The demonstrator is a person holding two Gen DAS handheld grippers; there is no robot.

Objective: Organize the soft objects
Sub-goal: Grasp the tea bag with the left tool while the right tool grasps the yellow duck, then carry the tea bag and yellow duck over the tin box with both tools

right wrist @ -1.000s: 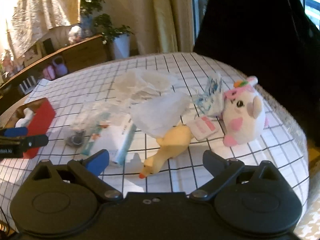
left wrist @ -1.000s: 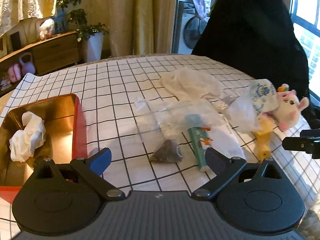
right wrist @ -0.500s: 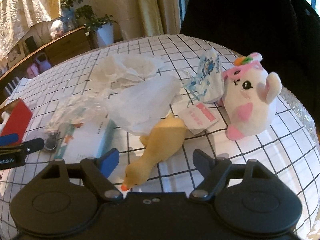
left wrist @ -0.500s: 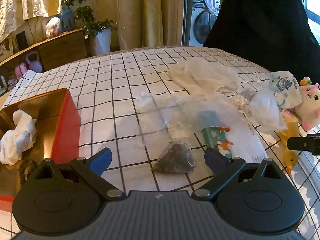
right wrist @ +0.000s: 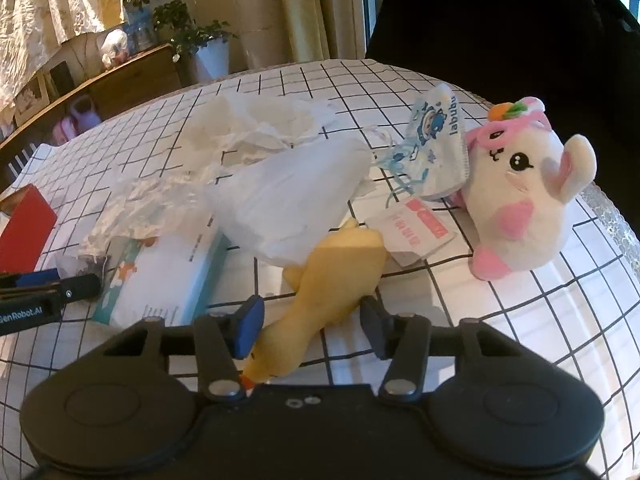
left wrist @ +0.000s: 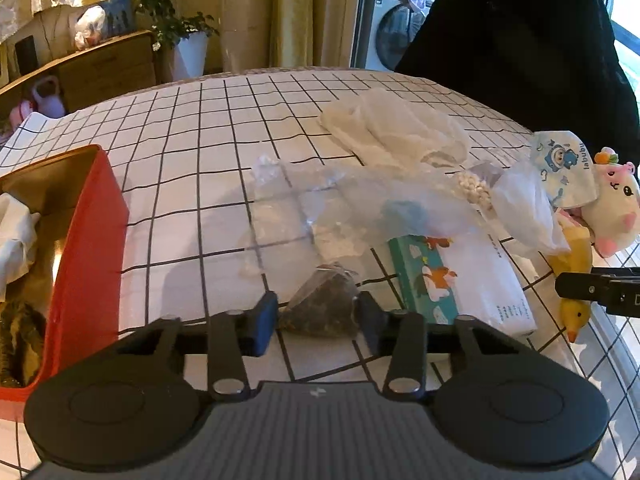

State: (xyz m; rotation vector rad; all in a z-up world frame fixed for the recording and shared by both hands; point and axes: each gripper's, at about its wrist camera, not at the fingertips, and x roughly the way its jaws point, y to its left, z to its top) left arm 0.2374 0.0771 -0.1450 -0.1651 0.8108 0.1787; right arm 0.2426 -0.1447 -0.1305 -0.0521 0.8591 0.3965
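left tool [left wrist: 316, 318] half closed around small dark mesh pouch [left wrist: 322, 306] on bench [left wrist: 200, 128], pads beside it, contact not certain. probably light, loose filling, easy to crush; better to pinch gently across the middle. right tool [right wrist: 312, 326] also apart, placed around neck of yellow rubber duck [right wrist: 320, 308], not yet squeezing. likely soft and a bit slippery; thicker body gives safer hold. further: tissue pack [left wrist: 460, 284], crinkly plastic bag [left wrist: 352, 208], plush toy [right wrist: 520, 200]. at left side red box [left wrist: 92, 248], already holding white cloth [left wrist: 12, 232].
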